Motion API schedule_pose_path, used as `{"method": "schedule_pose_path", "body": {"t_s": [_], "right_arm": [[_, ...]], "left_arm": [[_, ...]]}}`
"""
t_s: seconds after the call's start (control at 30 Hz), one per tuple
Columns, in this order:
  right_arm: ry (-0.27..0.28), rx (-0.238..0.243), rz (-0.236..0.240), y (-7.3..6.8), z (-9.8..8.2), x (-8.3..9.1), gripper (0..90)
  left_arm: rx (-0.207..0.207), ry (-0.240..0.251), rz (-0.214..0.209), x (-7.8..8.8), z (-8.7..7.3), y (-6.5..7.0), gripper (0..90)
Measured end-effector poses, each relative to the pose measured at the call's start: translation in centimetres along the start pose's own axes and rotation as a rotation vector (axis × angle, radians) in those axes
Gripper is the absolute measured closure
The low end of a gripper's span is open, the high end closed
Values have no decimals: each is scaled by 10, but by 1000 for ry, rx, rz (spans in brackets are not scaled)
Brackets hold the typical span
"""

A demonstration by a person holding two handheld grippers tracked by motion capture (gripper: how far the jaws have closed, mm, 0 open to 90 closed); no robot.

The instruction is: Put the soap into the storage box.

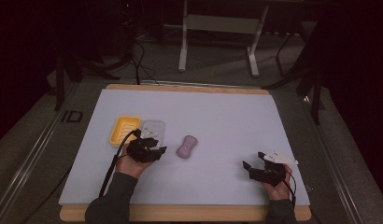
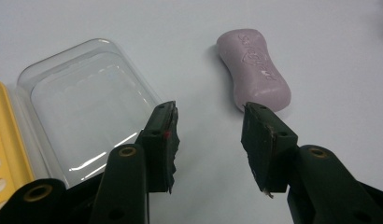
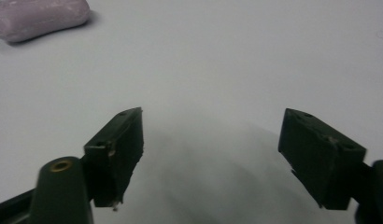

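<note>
**Two claws, soap bar and open soap case on desk**

Left claw [image 2: 208, 140]: jaws apart, empty, above bare desk [image 1: 227, 121] between clear lid [image 2: 87, 102] and purple soap bar [image 2: 252, 67]. Yellow tray [image 1: 124, 129] joined to lid, far left. Right claw [image 1: 256, 161]: jaws wide apart, empty, well apart from soap. Nothing between left claw and soap.

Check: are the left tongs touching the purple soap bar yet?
Apart. In the left gripper view the left tongs stand open, and bare table shows between them and the purple soap bar, which lies just beyond the jaw tips, ungripped.
</note>
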State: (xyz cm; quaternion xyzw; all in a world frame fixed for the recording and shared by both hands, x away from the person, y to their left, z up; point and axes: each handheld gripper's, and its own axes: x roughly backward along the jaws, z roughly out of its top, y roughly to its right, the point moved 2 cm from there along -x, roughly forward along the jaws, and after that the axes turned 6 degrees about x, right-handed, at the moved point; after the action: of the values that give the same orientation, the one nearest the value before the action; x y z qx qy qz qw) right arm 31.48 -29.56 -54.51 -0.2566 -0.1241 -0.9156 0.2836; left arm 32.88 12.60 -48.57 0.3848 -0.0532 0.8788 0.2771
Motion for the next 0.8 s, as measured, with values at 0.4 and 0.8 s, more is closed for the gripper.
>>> {"method": "schedule_pose_path", "body": {"t_s": [0.4,0.8], "right_arm": [[36,34,-5,-4,-1,4,141],[48,42,21,-3,-1,5,149]], "left_arm": [[-14,-12,1,-4,5,1,554],[-8,-27,9,-9,14,2,554]]}}
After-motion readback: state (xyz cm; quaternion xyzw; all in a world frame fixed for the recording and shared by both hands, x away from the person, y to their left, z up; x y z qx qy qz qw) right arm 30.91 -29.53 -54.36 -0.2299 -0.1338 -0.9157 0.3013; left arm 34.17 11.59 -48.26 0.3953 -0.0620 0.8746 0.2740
